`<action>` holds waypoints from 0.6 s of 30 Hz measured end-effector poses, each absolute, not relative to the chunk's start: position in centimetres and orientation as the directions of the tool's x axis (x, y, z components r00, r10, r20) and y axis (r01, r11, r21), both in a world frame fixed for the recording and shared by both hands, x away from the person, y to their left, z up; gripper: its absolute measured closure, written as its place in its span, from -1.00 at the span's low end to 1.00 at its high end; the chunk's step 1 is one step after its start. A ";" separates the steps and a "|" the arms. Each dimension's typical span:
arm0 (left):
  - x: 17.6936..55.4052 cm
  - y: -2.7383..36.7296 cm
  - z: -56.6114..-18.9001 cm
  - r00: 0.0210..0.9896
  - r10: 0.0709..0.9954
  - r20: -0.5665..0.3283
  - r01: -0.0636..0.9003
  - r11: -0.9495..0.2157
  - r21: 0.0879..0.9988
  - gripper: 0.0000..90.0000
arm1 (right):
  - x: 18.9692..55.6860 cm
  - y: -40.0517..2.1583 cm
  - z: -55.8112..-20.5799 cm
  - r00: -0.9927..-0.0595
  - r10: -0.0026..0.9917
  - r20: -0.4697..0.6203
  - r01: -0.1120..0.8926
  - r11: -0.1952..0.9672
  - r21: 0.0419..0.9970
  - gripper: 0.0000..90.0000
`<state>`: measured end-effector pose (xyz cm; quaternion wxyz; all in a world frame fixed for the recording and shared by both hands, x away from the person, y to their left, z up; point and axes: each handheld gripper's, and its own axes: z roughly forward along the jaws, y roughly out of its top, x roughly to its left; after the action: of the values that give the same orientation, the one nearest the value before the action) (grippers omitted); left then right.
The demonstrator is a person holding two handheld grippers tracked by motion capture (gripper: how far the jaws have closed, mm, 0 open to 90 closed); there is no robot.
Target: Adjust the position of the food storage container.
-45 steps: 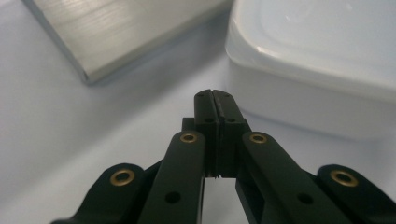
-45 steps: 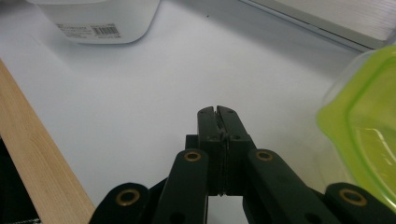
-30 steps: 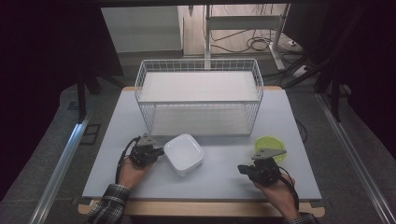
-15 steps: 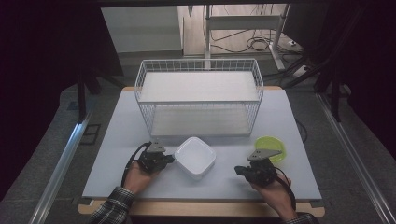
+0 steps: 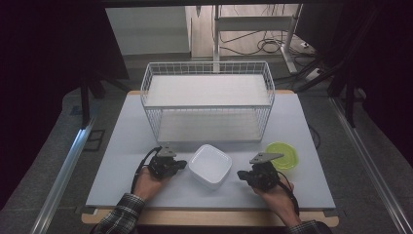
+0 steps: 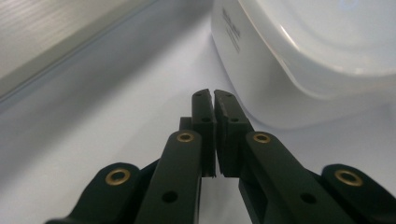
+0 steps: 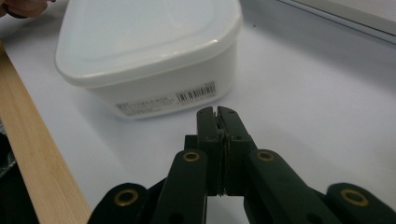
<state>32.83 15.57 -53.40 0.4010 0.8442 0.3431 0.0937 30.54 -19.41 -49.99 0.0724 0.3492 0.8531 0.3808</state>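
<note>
A white square container (image 5: pixel 210 165) lies upside down on the white table, between my two grippers. My left gripper (image 5: pixel 182 165) sits just to its left, jaws shut and empty, tips close to the container's side (image 6: pixel 261 79). My right gripper (image 5: pixel 241 175) rests to its right, also shut with nothing between the jaws. In the right gripper view my right gripper (image 7: pixel 216 111) points at the container's barcode label (image 7: pixel 196 95), a short gap away. In the left gripper view my left gripper (image 6: pixel 214 93) lies low over the table.
A white wire basket (image 5: pixel 208 78) stands at the back middle of the table. A lime-green round lid or dish (image 5: pixel 287 152) lies just behind my right gripper. The wooden front edge (image 7: pixel 32 154) of the table runs close to the container.
The white container has slid right toward the table's middle, with my left gripper following behind it. My right gripper has shifted slightly left and nearer to the container.
</note>
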 end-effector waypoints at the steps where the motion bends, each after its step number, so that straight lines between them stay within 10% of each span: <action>1: 32.8 15.6 -53.3 0.752 0.648 -0.122 0.500 -0.438 0.747 0.95 | 30.7 -19.1 -50.0 -0.748 0.648 0.142 0.540 0.471 0.698 0.96; 18: 30.9 14.3 -52.8 0.793 0.592 -0.140 0.484 -0.475 0.735 0.93 | 33.6 -17.0 -50.5 -0.733 0.674 0.098 0.529 0.472 0.705 0.95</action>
<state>30.88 14.33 -52.78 0.4045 0.8562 0.3144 0.0668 33.64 -16.95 -50.51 0.0967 0.3526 0.8525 0.3735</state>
